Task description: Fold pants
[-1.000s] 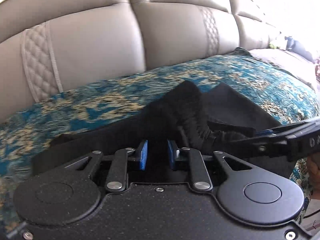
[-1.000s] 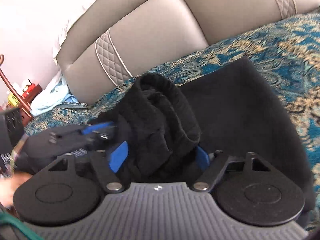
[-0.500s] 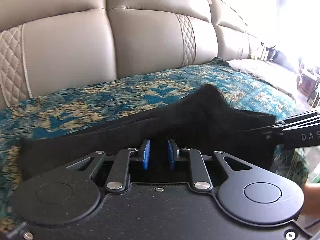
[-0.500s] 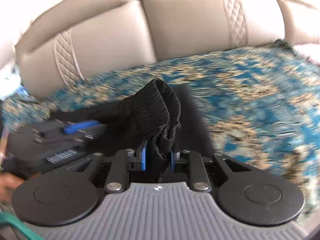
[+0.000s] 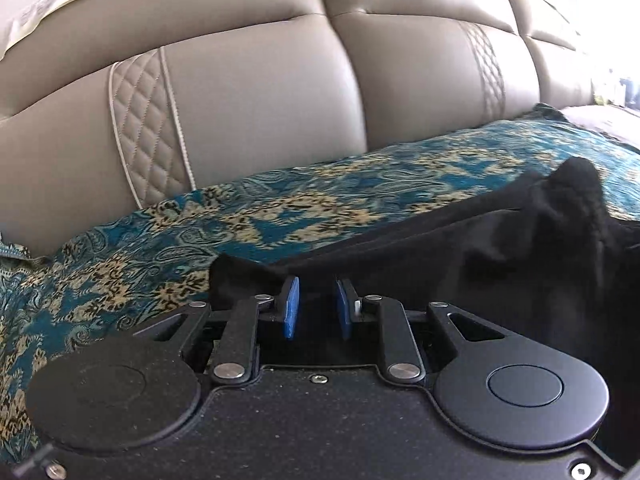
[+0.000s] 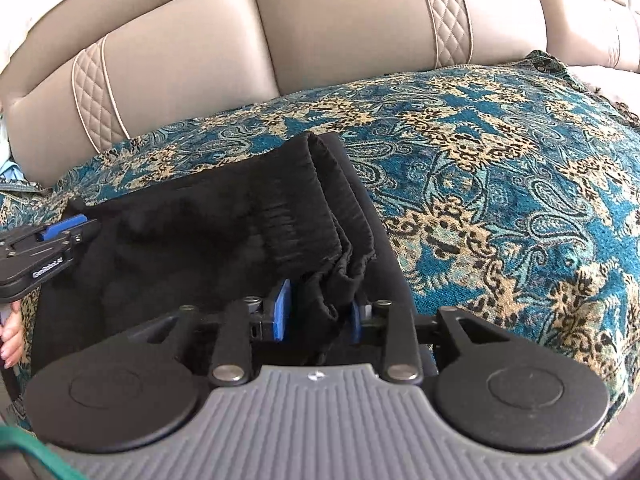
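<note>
Black pants (image 6: 224,224) lie folded on a blue and gold patterned sofa cover (image 6: 500,168). Their ribbed waistband (image 6: 320,216) runs toward my right gripper (image 6: 318,314), which is shut on the waistband's near corner. My left gripper (image 5: 316,306) is shut on the pants' other end, the black cloth (image 5: 460,264) stretching away to the right with a raised fold (image 5: 576,196). The left gripper also shows at the left edge of the right wrist view (image 6: 48,240), holding the pants' far left corner.
Beige leather sofa backrest (image 5: 260,100) rises behind the seat. The patterned cover (image 5: 120,280) spreads left and right of the pants. A person's fingers (image 6: 10,340) show at the left edge. The cover's front edge drops off at lower right.
Both grippers have moved apart and lowered, pulling the pants out flat on the cover. The bunched waistband now lies down flatter. Both grips held throughout.
</note>
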Demonstrator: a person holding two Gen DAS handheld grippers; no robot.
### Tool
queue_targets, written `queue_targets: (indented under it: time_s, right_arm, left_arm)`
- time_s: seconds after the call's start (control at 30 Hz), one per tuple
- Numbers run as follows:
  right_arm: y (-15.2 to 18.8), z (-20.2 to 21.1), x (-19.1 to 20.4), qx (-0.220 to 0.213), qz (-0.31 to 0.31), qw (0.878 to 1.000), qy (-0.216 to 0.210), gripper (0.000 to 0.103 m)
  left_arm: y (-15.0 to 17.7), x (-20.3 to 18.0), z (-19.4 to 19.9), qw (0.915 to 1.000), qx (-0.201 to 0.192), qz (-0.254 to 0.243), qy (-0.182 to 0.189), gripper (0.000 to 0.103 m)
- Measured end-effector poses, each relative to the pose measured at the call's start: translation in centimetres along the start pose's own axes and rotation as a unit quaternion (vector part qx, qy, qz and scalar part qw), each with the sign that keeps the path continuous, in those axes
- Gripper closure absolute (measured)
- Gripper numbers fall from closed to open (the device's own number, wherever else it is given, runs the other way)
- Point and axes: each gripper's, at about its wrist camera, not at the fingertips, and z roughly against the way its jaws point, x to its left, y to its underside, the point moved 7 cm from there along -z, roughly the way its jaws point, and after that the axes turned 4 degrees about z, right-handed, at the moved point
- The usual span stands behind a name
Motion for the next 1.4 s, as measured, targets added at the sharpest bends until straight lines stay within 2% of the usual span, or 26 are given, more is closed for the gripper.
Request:
queue_targets:
  time_s: [0.17,0.33,0.5,0.53,0.6,0.77,0.9,1.0,1.07,1.2,1.3,1.4]
  right_arm:
    - [-0.1,-0.5,0.1,-0.011,-0.001,1.0,-0.009,0.063]
    - [-0.1,-0.7,0.3,-0.016,-0.007,1.0,-0.024,0.063]
    - [0.0,-0.7,0.5,-0.014,-0.002,1.0,-0.021,0.052]
    - [0.0,-0.7,0.6,-0.014,0.001,1.0,-0.019,0.043]
    - [0.0,-0.7,0.8,-0.013,0.007,1.0,-0.018,0.038]
    - [-0.2,-0.1,1.2,-0.023,0.024,0.999,0.0,0.026]
    - [-0.9,1.0,1.1,-0.061,0.04,0.997,0.029,0.014]
    - [-1.5,1.9,1.3,-0.102,0.056,0.992,0.043,0.008]
    - [-1.8,2.0,1.3,-0.111,0.058,0.992,0.035,0.0]
    - [-2.6,0.9,0.2,-0.126,0.028,0.992,-0.006,0.0]
    - [-3.3,-0.5,-1.0,-0.123,0.01,0.992,-0.041,0.0]
    - [-4.3,-2.1,-1.7,-0.118,0.024,0.991,-0.056,0.0]
  left_arm:
    - [-0.1,0.4,-0.5,0.9999,-0.013,-0.005,-0.006,0.082]
    - [-0.2,0.6,-0.6,0.9998,-0.011,0.011,-0.01,0.081]
    - [-0.3,0.7,-0.7,0.9996,-0.008,0.023,-0.01,0.081]
    - [-0.4,0.8,-0.7,0.9996,-0.007,0.025,-0.012,0.08]
    - [-0.4,0.8,-0.7,0.9994,-0.005,0.03,-0.014,0.078]
    - [-1.1,1.0,0.1,0.9982,0.003,0.057,-0.02,0.06]
    - [-1.7,1.2,1.7,0.997,0.01,0.071,-0.028,0.052]
    - [-2.2,1.3,3.5,0.9969,0.007,0.071,-0.031,0.037]
    - [-2.5,1.7,4.5,0.9965,0.006,0.075,-0.035,0.027]
    - [-2.6,3.7,4.9,0.9923,0.022,0.117,-0.032,0.028]
    - [-1.9,5.2,4.4,0.986,0.043,0.158,-0.031,0.034]
    - [-0.9,5.7,3.5,0.9815,0.064,0.18,-0.01,0.041]
